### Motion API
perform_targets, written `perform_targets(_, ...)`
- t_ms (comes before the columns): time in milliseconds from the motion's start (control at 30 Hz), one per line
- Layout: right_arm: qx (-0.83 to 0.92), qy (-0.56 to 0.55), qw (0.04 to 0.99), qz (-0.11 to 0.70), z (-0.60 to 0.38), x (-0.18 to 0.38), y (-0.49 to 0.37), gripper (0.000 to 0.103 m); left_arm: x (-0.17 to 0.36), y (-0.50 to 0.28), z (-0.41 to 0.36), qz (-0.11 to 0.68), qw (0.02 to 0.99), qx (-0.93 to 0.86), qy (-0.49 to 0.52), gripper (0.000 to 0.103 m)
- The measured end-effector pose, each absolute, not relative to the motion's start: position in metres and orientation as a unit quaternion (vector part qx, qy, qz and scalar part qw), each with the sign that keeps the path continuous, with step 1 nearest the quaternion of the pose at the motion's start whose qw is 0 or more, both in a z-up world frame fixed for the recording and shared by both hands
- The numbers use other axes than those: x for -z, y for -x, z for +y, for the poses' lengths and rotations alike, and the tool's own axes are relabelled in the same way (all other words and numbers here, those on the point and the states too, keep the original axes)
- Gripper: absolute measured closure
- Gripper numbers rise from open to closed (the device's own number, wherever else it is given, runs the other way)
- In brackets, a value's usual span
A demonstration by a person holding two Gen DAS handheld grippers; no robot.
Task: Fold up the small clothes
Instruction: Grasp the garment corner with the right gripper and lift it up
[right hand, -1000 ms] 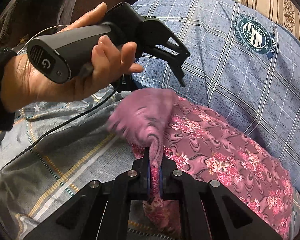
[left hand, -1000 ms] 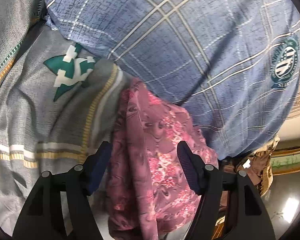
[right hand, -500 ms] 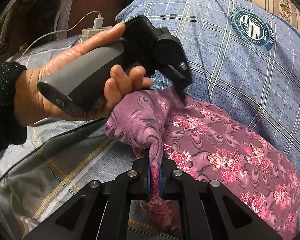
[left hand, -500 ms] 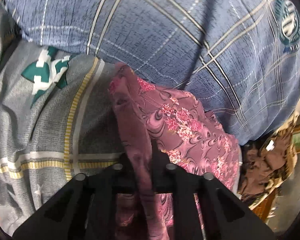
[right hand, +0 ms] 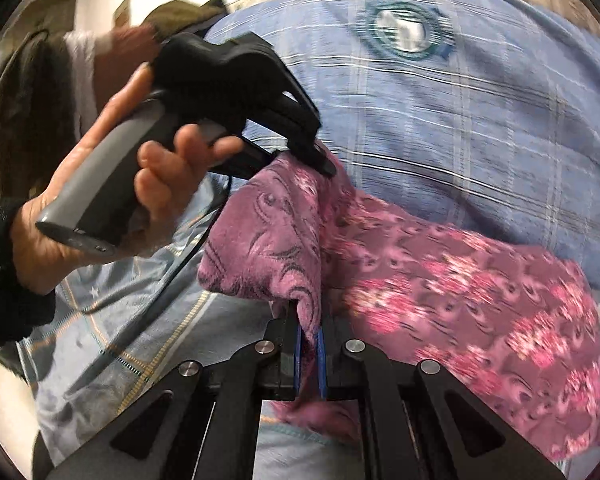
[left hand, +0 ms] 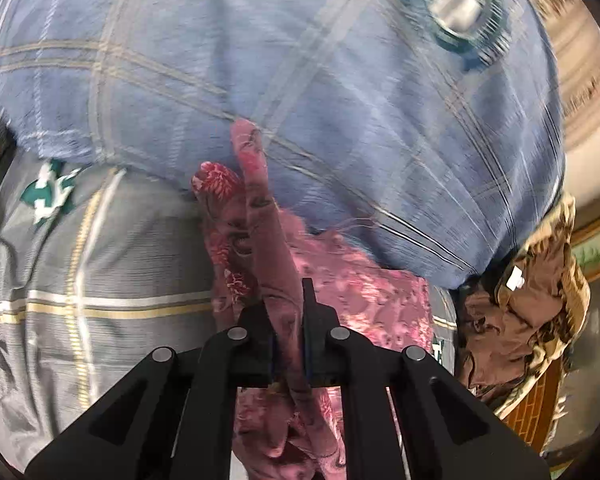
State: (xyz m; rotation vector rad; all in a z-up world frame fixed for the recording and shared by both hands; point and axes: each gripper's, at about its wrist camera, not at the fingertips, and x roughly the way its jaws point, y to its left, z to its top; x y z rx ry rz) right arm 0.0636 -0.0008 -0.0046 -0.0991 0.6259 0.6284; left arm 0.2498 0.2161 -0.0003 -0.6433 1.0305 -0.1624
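A small pink-and-maroon floral garment (right hand: 440, 276) lies on a grey striped bedsheet (left hand: 100, 264), against a blue plaid pillow (right hand: 480, 120). My left gripper (left hand: 288, 320) is shut on one edge of the garment (left hand: 268, 216), which stands up in a fold ahead of the fingers. My right gripper (right hand: 309, 340) is shut on another edge of it and holds it lifted. In the right wrist view the left gripper (right hand: 320, 160), held by a hand (right hand: 112, 184), pinches the cloth at its far top corner. Both views are motion-blurred.
The blue plaid pillow (left hand: 340, 100) with a round green emblem (left hand: 456, 4) fills the back. A brown and tan cloth heap (left hand: 520, 304) hangs at the bed's right edge. A black cable (right hand: 172, 276) trails across the sheet under the hand.
My left gripper, open a second ago, closed on the garment's edge and has lifted it. My right gripper stays shut on the cloth and has also risen, stretching the garment between them.
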Motion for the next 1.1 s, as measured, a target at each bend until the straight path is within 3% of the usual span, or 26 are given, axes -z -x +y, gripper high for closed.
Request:
perform_targets(567,-0.244,-0.068,0.920,0.299,-0.150,-0.006,-0.068,0.098,-0.026,-0.275,0.049,0.507,0.826,0.124,0.214,0.095)
perform_targets(1000,-0.210,-0.183,0.891,0.358,-0.241,0.047,-0.089,0.097,0.035,-0.306,-0.088,0.583,0.791,0.139,0.123,0.095)
perform_targets(1100,-0.205,-0.204,0.878,0.382,-0.251,0.061,-0.094,0.092,0.037,-0.302,-0.089,0.589,0.788,0.139,0.117,0.095)
